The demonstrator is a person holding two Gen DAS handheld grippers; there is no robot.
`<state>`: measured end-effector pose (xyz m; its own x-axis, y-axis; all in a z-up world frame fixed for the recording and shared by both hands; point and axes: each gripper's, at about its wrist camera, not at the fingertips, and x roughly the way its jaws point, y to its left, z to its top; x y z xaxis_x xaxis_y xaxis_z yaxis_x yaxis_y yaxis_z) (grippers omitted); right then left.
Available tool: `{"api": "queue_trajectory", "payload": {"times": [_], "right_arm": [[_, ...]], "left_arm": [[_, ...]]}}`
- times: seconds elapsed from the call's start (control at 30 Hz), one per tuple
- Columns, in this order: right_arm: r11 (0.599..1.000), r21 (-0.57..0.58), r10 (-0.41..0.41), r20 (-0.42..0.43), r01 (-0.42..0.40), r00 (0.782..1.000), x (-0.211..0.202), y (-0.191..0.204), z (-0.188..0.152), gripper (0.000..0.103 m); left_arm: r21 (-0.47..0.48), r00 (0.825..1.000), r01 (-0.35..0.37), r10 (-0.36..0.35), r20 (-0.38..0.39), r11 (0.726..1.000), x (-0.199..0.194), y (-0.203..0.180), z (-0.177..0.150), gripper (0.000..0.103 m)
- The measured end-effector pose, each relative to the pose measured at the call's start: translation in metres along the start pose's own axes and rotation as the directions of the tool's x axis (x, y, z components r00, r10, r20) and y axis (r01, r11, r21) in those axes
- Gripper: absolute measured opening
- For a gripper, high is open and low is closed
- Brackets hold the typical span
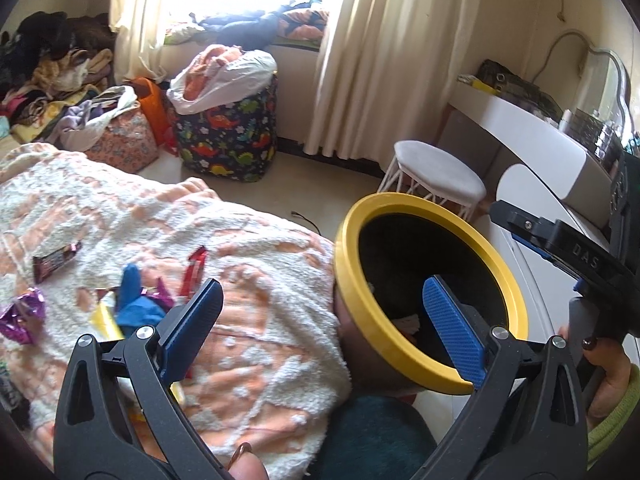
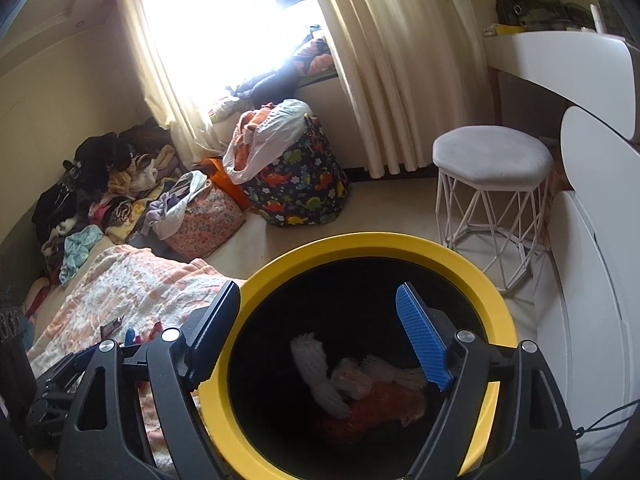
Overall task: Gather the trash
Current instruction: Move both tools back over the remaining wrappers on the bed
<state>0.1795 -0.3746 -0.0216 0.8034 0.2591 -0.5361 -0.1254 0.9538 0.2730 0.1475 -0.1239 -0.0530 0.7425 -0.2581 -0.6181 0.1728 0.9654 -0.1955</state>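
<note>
Here, both tongs are gaping empty: the right tongs (image 2: 320, 336) are hanging over the round, yellow-rimmed black bin (image 2: 472, 268) holding crumpled white and orange trash (image 2: 372, 392), while the left tongs (image 1: 332, 320) are hovering beside crinkly foil wrappers (image 1: 56, 266) lying on the fluffy peach-and-white blanket (image 1: 248, 240).
</note>
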Motion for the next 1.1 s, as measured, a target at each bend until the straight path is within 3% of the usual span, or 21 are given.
{"api": "queue_trajectory", "payload": {"times": [1.1], "right_arm": [[0.965,-0.218,0.143,-0.025,-0.144,0.989,-0.011,0.104,-0.019,0.078]], "left_arm": [[-0.125,0.992,-0.080,0.091,0.086,0.989,-0.050,0.069,0.001,0.092]]}}
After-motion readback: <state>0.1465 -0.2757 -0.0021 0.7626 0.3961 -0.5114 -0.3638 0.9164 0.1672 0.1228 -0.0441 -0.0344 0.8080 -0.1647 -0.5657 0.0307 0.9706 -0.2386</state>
